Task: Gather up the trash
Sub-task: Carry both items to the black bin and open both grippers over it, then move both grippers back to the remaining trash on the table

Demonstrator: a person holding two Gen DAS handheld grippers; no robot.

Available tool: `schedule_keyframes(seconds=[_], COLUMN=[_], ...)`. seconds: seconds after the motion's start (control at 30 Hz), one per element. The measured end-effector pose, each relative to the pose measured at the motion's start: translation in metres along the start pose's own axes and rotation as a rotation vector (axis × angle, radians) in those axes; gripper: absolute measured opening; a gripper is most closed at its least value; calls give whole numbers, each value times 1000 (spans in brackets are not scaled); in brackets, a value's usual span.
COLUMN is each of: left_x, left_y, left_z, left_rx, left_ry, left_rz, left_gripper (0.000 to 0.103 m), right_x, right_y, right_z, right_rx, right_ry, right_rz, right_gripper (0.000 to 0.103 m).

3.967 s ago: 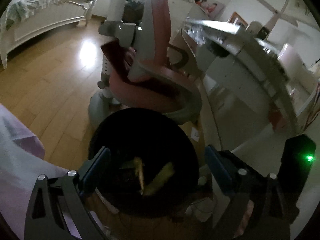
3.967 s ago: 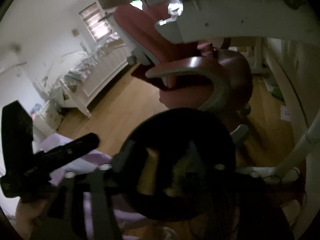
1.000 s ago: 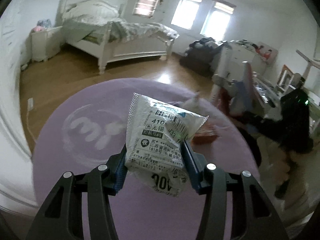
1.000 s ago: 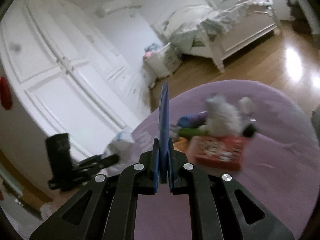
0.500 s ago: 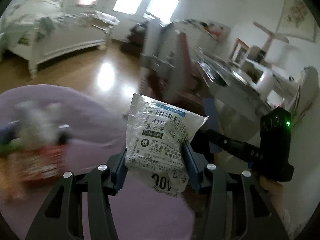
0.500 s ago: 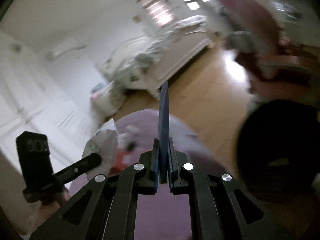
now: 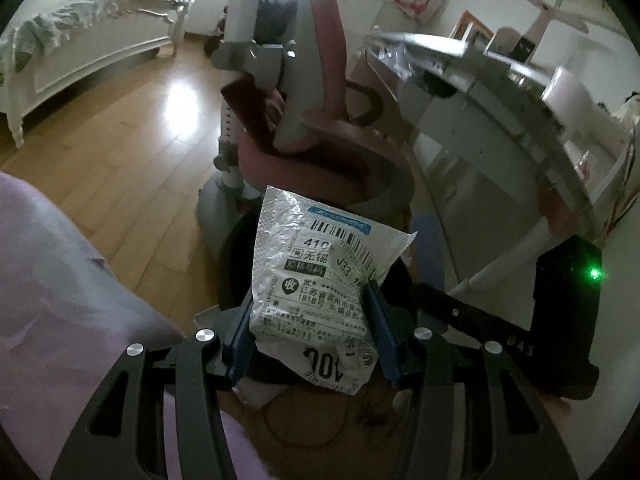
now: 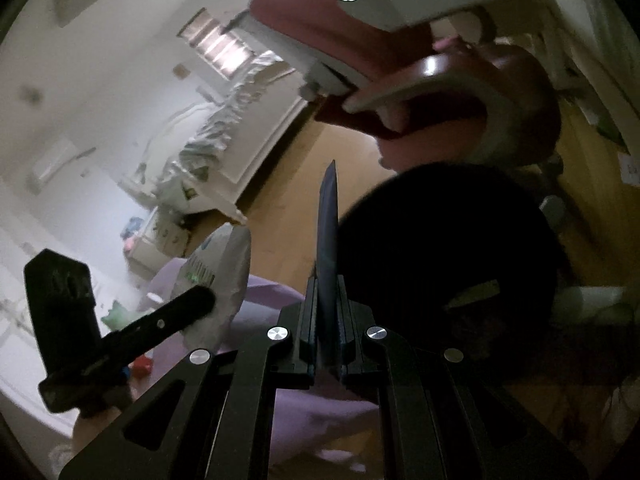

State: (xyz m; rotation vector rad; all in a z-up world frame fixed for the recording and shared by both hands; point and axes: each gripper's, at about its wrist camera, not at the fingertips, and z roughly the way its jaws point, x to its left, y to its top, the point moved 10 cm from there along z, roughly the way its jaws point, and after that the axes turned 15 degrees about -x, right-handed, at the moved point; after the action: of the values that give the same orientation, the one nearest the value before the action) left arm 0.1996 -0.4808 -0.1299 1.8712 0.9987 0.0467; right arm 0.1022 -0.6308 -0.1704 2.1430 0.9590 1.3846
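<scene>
My left gripper (image 7: 310, 316) is shut on a crumpled white plastic mailer bag (image 7: 320, 280) with a barcode label, and it stands up between the blue pads. Behind the bag shows the dark rim of a black trash bin (image 7: 232, 256) on the floor. In the right wrist view my right gripper (image 8: 326, 312) is shut on a thin dark blue flat piece (image 8: 328, 240), seen edge-on and upright. The black trash bin (image 8: 448, 264) lies just beyond it to the right, with a pale scrap inside. At the lower left there the left gripper (image 8: 180, 308) carries the white bag (image 8: 220, 280).
A red and grey desk chair (image 7: 316, 92) stands right behind the bin, beside a white desk (image 7: 500, 92). A lilac round rug (image 7: 60, 300) covers the floor at the left. A white bed (image 7: 92, 32) is far back across the wooden floor. Cables lie near the bin.
Both grippers swung away from the lilac rug and its toys toward the chair and desk. The black bin now sits just ahead of them. Both grips are unchanged.
</scene>
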Motion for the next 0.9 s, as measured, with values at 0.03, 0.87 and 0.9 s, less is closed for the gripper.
schedule_keyframes(seconds=[0.03, 0.87, 0.9], left_x=[-3, 64, 80], left_y=[-1, 36, 35], left_z=[6, -156, -173], left_rx=[10, -289, -310], left_ry=[1, 203, 236], left_rz=[6, -44, -70], left_gripper=[51, 97, 97], right_x=[-6, 91, 104], right_y=[-2, -24, -30], right_z=[2, 1, 3], right_rx=[9, 36, 48], right_ry=[-6, 62, 80], right_rz=[7, -142, -161], right_gripper=[9, 77, 77])
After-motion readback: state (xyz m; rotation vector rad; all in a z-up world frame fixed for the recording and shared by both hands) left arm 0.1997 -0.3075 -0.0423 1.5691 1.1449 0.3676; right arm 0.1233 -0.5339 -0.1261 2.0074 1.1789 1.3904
